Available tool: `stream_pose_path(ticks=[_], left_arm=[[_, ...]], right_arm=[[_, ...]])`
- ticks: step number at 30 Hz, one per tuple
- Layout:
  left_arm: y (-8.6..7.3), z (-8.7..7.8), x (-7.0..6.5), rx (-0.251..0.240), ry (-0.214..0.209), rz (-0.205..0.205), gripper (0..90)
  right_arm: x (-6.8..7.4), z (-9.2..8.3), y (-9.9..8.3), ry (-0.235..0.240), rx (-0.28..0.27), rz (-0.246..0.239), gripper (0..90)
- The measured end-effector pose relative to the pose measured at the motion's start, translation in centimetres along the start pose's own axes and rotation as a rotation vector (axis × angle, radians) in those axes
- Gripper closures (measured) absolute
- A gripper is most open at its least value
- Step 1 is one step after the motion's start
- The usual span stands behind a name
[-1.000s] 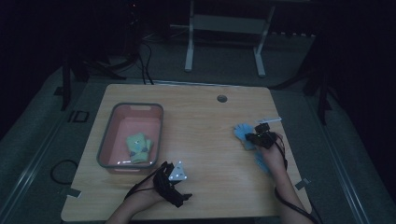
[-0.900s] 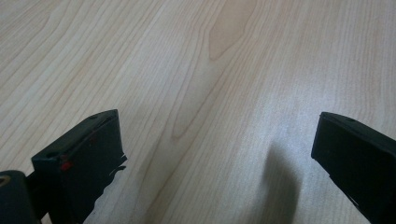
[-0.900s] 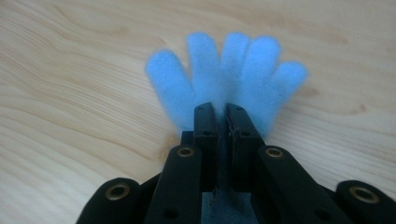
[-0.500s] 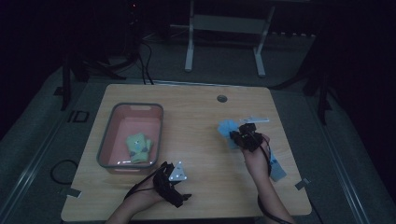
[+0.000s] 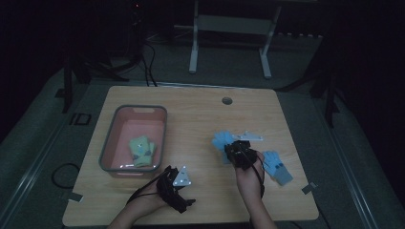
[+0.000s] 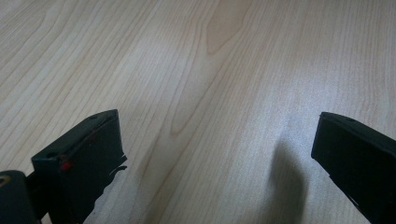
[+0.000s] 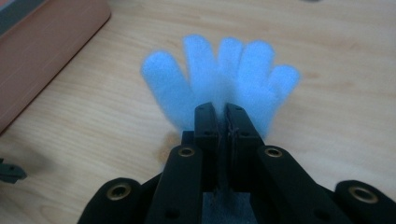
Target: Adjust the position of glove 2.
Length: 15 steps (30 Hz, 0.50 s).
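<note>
My right gripper (image 5: 235, 149) is shut on a light blue glove (image 5: 221, 140) right of the table's middle. In the right gripper view the glove (image 7: 224, 70) fans its fingers out beyond the closed jaws of the right gripper (image 7: 223, 114), just above the wood. A second blue glove (image 5: 277, 167) lies flat on the table to the right of that hand. Near the front edge, my left gripper (image 5: 177, 187) rests low. In its own view the left gripper (image 6: 215, 126) stands open over bare wood with nothing between the jaws.
A pink bin with a grey rim (image 5: 111, 138) stands on the left half of the table and holds a green glove (image 5: 142, 150). Its wall (image 7: 42, 42) fills the upper left of the right gripper view. A round cable hole (image 5: 227, 100) sits near the far edge.
My right gripper has carried the blue glove leftward from the right side toward the middle of the table. The second blue glove stayed where it lay. The left gripper has not moved.
</note>
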<state>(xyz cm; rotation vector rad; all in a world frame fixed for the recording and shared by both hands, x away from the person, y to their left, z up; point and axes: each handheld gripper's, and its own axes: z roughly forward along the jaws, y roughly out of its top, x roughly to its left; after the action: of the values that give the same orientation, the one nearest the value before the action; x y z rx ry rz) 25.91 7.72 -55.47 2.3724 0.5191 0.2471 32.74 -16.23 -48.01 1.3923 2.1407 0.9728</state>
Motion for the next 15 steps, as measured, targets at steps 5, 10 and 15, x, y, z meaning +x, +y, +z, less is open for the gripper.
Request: stream_pose_path(ticks=[5,10,15], left_arm=[[0.0,0.0,0.1,0.001,0.002,0.004,2.5],[-0.1,0.0,0.0,0.002,-0.002,0.011,2.5],[0.0,0.0,0.0,0.003,-0.004,0.011,2.5]], right_arm=[[0.2,0.8,-1.5,-0.014,0.031,0.024,85.1],[0.9,1.6,-2.8,-0.014,0.053,0.037,85.1],[1.3,2.5,-3.7,-0.009,0.072,0.043,85.0]])
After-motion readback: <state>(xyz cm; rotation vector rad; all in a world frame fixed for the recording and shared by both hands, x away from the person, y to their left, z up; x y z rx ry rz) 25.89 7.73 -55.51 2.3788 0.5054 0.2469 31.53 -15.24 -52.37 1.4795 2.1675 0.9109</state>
